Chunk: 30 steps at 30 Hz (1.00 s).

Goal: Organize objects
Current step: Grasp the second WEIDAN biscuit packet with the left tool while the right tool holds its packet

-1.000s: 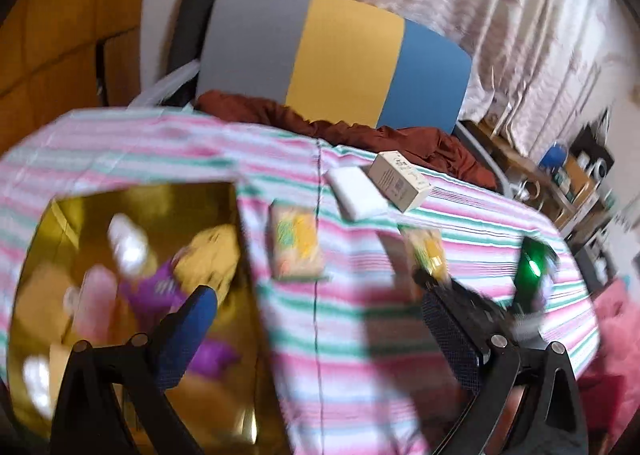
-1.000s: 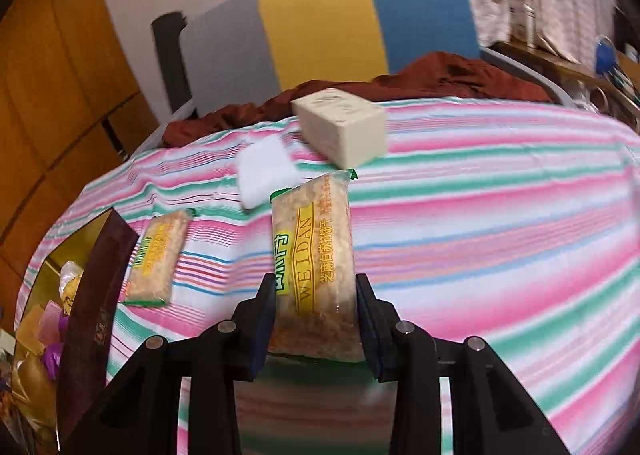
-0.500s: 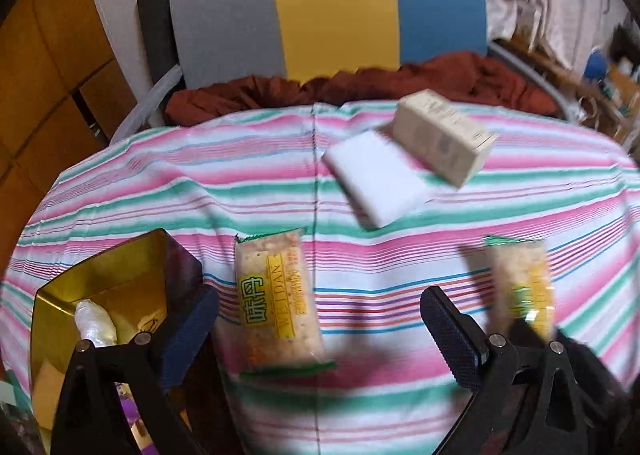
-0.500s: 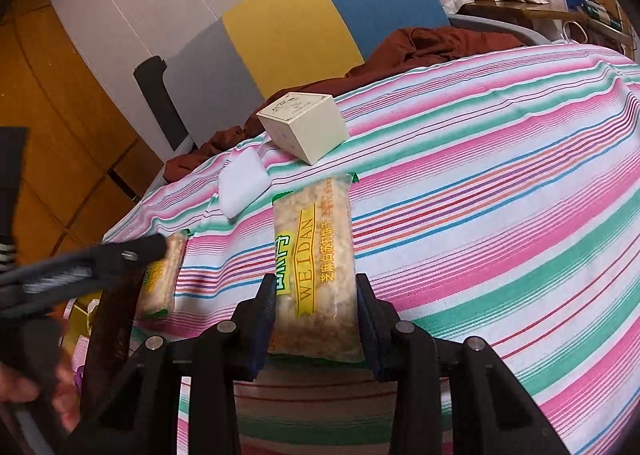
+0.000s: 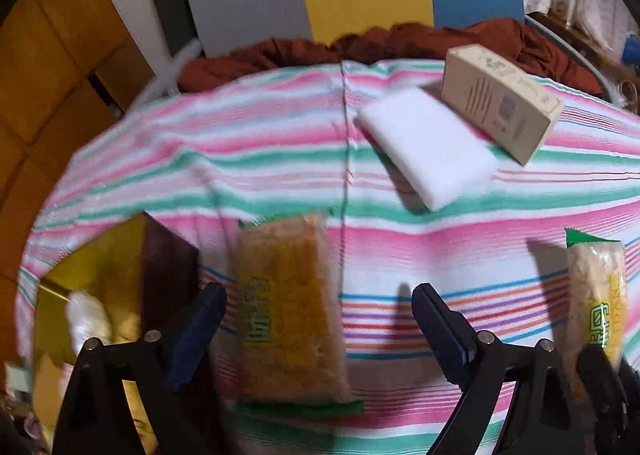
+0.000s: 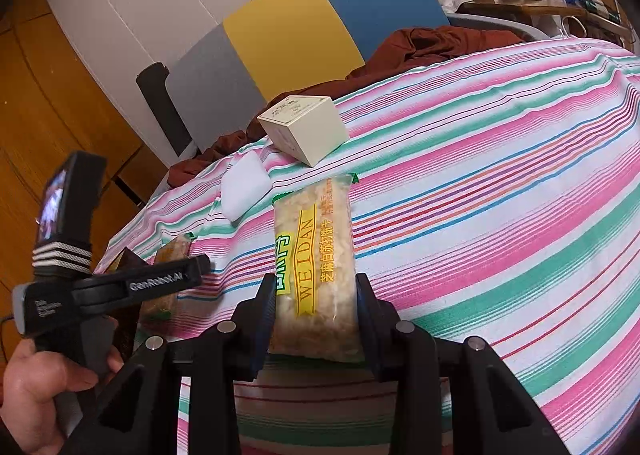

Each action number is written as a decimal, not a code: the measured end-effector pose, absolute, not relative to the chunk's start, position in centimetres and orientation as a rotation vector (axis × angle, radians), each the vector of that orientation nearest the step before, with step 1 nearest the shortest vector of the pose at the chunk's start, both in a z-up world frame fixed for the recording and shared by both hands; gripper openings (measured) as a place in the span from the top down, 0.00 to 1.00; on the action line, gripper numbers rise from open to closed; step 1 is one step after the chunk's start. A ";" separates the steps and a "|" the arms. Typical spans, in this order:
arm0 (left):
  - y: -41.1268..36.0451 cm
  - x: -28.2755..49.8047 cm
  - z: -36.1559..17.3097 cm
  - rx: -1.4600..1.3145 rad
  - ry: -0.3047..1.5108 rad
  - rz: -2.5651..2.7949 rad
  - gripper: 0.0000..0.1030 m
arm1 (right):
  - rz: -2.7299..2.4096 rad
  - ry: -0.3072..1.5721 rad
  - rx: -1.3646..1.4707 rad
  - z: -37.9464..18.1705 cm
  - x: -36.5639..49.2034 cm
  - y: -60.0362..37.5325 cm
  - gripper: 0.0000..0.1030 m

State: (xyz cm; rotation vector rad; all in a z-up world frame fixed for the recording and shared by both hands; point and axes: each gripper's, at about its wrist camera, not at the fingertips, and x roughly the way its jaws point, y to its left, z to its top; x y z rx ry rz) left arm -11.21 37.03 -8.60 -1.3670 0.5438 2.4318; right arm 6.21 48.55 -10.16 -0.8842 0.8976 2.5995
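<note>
Right tongs (image 6: 316, 319) grip one snack pack (image 6: 314, 275); left tongs (image 5: 318, 323) stand wide around a second pack (image 5: 286, 319), not closed. The gold box (image 5: 86, 295) at near left holds some items; the carton (image 5: 500, 99) and white pad (image 5: 426, 151) lie far on the bench (image 5: 260, 143), apparently unsorted.

Left hand-held gripper (image 5: 318, 307): black frame, silver screws, dark blue pads (image 5: 196, 331). From the right wrist view its arm bears white "GenRobot.AI" lettering, white-striped black collar, small lit screen; bare skin on the left hand (image 6: 38, 395). Right hand-held gripper (image 6: 316, 315): matching black frame, silver screws.
</note>
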 end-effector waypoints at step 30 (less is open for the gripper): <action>33.3 -1.6 -6.4 -1.193 0.258 2.223 0.56 | 2.587 0.804 -0.898 -9.8 5.9 47.8 0.64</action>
